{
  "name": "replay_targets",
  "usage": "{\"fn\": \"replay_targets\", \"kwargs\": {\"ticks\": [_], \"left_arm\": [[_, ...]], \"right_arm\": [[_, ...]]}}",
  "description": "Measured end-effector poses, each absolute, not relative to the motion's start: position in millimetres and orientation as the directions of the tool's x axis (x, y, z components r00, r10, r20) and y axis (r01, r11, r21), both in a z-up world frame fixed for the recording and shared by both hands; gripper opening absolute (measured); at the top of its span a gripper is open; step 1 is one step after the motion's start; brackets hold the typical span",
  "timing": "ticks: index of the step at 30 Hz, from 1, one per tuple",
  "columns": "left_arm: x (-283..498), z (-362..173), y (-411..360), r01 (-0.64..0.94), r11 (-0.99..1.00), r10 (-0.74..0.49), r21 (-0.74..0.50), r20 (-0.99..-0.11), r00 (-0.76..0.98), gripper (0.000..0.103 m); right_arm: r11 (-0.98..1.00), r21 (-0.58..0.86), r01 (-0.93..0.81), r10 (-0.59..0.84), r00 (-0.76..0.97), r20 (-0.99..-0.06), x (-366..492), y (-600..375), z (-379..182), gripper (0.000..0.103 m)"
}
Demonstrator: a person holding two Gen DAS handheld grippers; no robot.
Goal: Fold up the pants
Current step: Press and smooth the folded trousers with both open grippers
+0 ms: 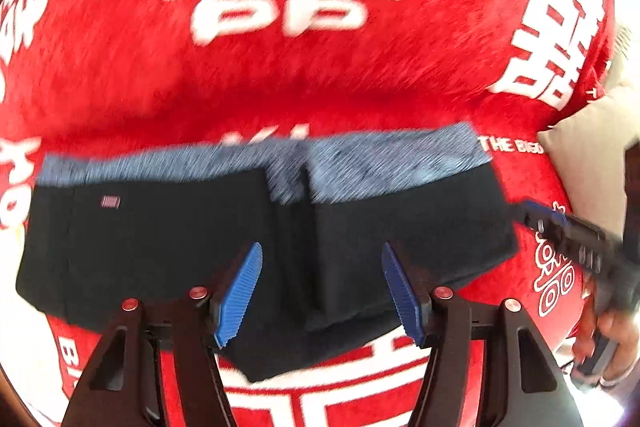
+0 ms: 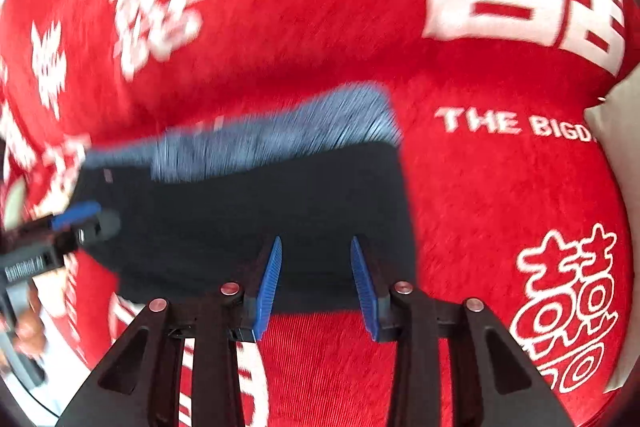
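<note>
Dark folded pants (image 1: 160, 239) with a blue-grey band (image 1: 380, 155) along their far edge lie flat on a red plush blanket (image 1: 320, 83). My left gripper (image 1: 320, 247) hovers open over the middle of the pants, where a ridge of cloth runs between the jaws, untouched by the blue pads (image 1: 240, 291). The right gripper (image 1: 532, 213) comes in at the pants' right edge. In the right wrist view my right gripper (image 2: 316, 241) stands open above the near right part of the pants (image 2: 240, 211), with nothing pinched. The left gripper (image 2: 96, 217) shows at the left.
The red blanket (image 2: 480, 187) with white characters and lettering covers the whole surface. A beige cushion (image 1: 592, 163) lies at its right edge, also in the right wrist view as a cushion (image 2: 616, 131). A hand (image 1: 608, 339) holds the right gripper.
</note>
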State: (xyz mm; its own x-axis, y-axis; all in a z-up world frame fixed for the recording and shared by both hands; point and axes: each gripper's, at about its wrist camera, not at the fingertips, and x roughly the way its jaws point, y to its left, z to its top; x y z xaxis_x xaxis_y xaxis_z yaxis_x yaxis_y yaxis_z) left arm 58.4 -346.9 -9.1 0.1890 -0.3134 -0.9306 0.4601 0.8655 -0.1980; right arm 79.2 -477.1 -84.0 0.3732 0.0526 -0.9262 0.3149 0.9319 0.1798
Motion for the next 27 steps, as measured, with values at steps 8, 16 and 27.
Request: {"fn": "replay_targets", "kwargs": {"ticks": [8,16,27], "left_arm": [[77,-53,-408,0.439,0.884,-0.257,-0.162,-0.952,0.164,0.063],[65,-90,-378,0.408,0.904,-0.198,-0.128,-0.971,0.136,0.063],[42,-87,-374,0.396,0.914,-0.176,-0.094,-0.969,0.175,0.064]], "right_arm": [[0.873,0.259,0.412,0.110,0.351,-0.930,146,-529,-110,0.012],[0.924,0.197,0.327,0.105,0.279,-0.954,186,-512,-159,0.007],[0.925,0.228,0.305,0.139,0.288,-0.948,145,-493,-120,0.011]]}}
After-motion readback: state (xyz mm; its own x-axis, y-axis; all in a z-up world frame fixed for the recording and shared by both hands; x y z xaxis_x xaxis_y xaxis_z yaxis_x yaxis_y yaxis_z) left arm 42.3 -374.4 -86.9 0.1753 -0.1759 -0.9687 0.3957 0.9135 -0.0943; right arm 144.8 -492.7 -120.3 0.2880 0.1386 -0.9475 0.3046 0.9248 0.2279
